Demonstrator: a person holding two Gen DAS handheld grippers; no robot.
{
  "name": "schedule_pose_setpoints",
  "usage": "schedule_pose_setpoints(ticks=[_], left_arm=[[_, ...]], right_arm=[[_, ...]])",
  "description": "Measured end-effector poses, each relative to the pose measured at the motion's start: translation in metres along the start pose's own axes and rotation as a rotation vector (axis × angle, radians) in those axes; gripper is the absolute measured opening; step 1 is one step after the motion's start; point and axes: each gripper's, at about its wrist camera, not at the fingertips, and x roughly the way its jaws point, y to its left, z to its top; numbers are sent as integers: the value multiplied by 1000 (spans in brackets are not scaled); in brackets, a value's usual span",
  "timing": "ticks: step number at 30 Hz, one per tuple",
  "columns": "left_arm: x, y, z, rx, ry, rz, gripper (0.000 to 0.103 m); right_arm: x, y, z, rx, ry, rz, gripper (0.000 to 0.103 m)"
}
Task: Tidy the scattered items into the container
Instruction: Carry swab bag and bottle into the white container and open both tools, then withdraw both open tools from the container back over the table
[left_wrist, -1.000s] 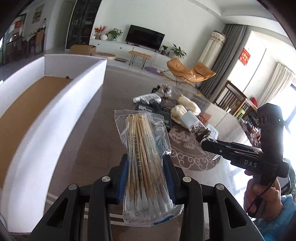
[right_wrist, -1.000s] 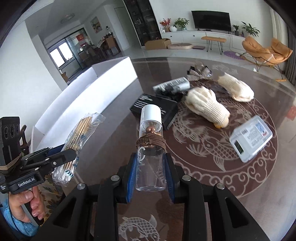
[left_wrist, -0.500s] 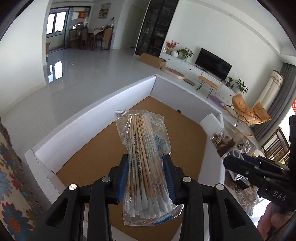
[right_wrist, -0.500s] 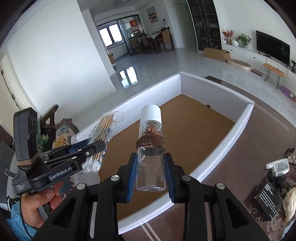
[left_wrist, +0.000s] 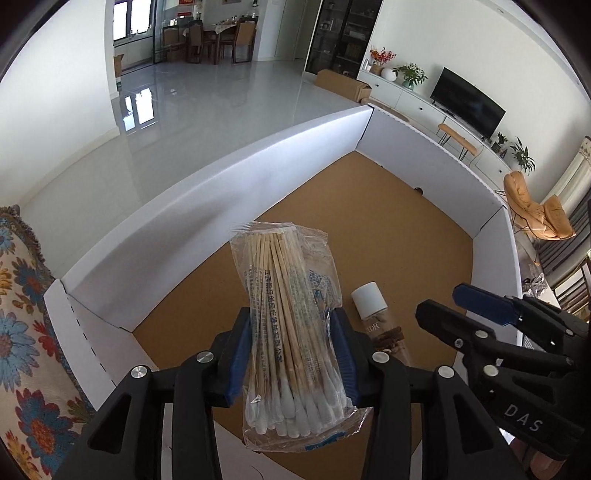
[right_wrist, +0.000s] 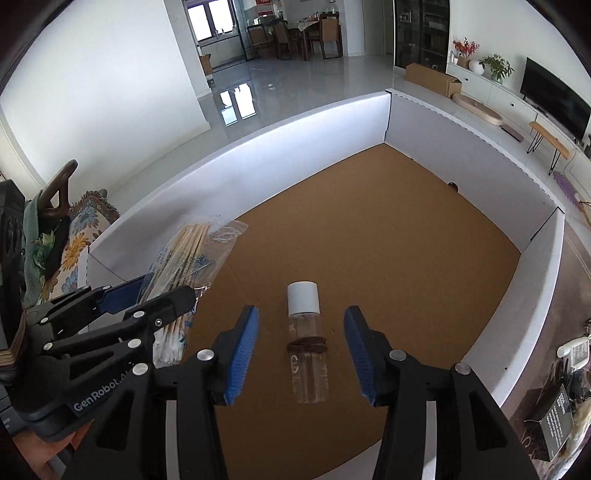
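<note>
1. The lower end of the clear plastic bag of wooden cotton swabs (left_wrist: 291, 332) sits in front of the left claw (left_wrist: 291, 354), so part of the claw's black frame is hidden behind it.
2. The small print on the bag is too blurry to read.
3. In the left wrist view, the small clear bottle with a white cap (left_wrist: 380, 321) is partly hidden behind the left claw's right finger. Only the cap and a bit of the body show.
4. The right wrist view shows the whole bottle (right_wrist: 306, 339). It lies on the brown cardboard floor of the big white-walled box (right_wrist: 258, 162), with its cap pointing away. A dark brown cord is wrapped round its middle.
5. Only the right wrist view shows a black box with white writing (right_wrist: 554, 417), outside the big box at the right edge. Other small things near it are hard to make out.
6. The left claw is squeezed tight on the bag of swabs and holds it upright over the near part of the big box (left_wrist: 221, 192).
7. The right claw (right_wrist: 301, 354) is spread wide, with a blue pad on each side of the bottle. The pads do not touch it.
8. A little bit of a hand shows under each claw's handle, cut off by the picture edge.
</note>
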Motion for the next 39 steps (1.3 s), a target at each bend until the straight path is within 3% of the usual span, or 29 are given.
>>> schedule_pose_setpoints(ticks=[2, 9, 14, 18, 21, 25, 26, 28, 30, 34, 39], left_arm=[[2, 1, -2, -2, 8, 4, 44], [-3, -2, -1, -20, -1, -7, 66], [-15, -17, -6, -1, -34, -13, 67], [-38, -46, -18, 45, -96, -51, 67], [-62, -83, -35, 109, -147, -122, 67], [-93, -151, -72, 237, -187, -283, 68], [-96, -170, -83, 274, -183, -317, 71], [-95, -208, -109, 344, -156, -381, 87], [-85, -245, -138, 415, -131, -442, 87], [-37, -313, -189, 525, -17, -482, 87], [5, -360, -225, 601, 35, -466, 87]], right_arm=[[-4, -1, -1, -10, -4, -7, 50], [-17, -16, -8, 8, -18, -32, 50], [-33, -29, -20, 43, -53, -34, 50], [-63, -53, -52, 77, -139, -65, 50], [-94, -87, -92, 135, -214, -118, 50], [-137, -141, -172, 214, -271, -233, 50], [-147, -154, -196, 233, -277, -278, 50], [-163, -182, -243, 295, -268, -366, 50], [-176, -211, -290, 396, -241, -439, 50], [-192, -263, -368, 585, -183, -499, 50], [-201, -287, -412, 653, -180, -508, 50]])
